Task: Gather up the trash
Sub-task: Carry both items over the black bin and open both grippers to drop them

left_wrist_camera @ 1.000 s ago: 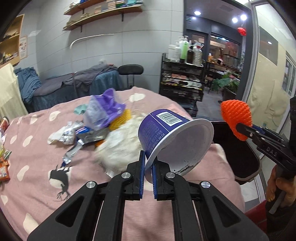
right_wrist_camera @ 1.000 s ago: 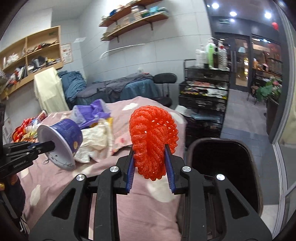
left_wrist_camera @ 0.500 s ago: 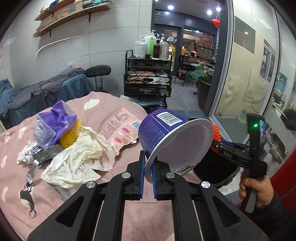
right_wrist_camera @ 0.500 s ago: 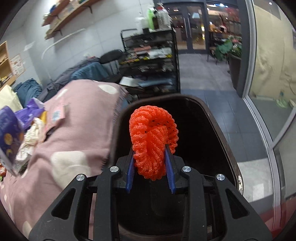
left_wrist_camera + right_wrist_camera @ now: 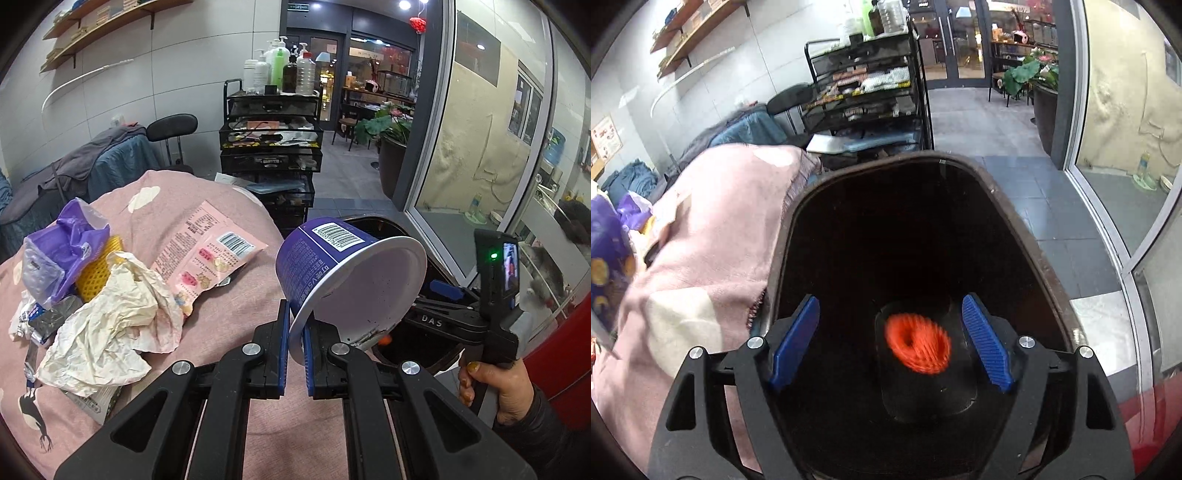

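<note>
My left gripper (image 5: 293, 349) is shut on the rim of a purple paper cup (image 5: 343, 280), held tilted above the pink-covered table (image 5: 229, 332), beside the black trash bin (image 5: 439, 350). My right gripper (image 5: 892, 350) is open and empty over the bin's mouth (image 5: 945, 162). The orange foam net (image 5: 918, 349) is blurred, down inside the bin between my fingers. The right gripper also shows in the left wrist view (image 5: 443, 295), reaching over the bin.
A trash pile lies on the table's left: crumpled paper (image 5: 107, 321), pink snack wrapper (image 5: 207, 254), purple bag (image 5: 62, 247), yellow foam net (image 5: 96, 269). A black shelf cart (image 5: 269, 147) stands behind. A glass wall (image 5: 480, 147) is at the right.
My right gripper moved over the bin, opened and let go of the orange net, which dropped into the bin. My left gripper carried the cup rightward toward the bin.
</note>
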Motion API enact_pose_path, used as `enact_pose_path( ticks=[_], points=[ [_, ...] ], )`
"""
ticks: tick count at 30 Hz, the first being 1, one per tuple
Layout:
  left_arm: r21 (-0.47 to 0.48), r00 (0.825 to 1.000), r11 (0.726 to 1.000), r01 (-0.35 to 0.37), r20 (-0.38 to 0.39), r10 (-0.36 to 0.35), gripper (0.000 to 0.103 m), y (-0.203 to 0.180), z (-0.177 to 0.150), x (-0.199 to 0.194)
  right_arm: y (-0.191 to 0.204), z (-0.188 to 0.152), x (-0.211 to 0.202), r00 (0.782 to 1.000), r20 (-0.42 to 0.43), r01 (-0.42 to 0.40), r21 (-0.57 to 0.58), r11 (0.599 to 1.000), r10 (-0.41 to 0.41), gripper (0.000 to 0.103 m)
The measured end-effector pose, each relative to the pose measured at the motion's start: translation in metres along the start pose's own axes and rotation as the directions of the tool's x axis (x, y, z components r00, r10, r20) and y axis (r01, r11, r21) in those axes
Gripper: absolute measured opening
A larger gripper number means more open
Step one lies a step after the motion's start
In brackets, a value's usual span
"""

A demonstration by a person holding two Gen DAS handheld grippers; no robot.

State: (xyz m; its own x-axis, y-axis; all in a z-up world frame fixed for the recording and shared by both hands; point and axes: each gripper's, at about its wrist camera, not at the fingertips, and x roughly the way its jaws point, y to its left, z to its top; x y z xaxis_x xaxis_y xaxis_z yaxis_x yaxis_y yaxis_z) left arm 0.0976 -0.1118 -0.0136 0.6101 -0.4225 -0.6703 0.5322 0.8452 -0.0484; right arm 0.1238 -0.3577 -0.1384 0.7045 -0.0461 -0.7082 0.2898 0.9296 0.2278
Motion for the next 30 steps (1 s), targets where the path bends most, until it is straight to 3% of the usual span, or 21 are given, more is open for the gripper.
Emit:
enact_pose_path(
  ticks=[4,13,20,30],
  points=[
    [0.01,0.999,1.0,0.021,-0.024,-0.021,0.008,-0.009,0.006,0.011,-0.004,0.007,-0.019,0.997,0.073,0.034,0.024,0.999,-0.036,0.089],
    [0.085,0.995,0.996,0.036,-0.098,-0.028,0.008,-0.04,0.018,0.046,-0.034,0.018,-0.058,0.97,0.188,0.126,0.139,0.982,-0.151,0.093],
    [0.131,0.98,0.99,0.048,-0.196,-0.021,0.008,-0.059,0.022,0.083,-0.057,0.022,-0.068,0.958,0.198,0.167,0.198,0.966,-0.206,0.093],
    [0.186,0.954,0.981,0.057,-0.301,0.001,0.008,-0.074,0.018,0.11,-0.075,0.02,-0.066,0.962,0.17,0.171,0.232,0.958,-0.213,0.094]
  ],
)
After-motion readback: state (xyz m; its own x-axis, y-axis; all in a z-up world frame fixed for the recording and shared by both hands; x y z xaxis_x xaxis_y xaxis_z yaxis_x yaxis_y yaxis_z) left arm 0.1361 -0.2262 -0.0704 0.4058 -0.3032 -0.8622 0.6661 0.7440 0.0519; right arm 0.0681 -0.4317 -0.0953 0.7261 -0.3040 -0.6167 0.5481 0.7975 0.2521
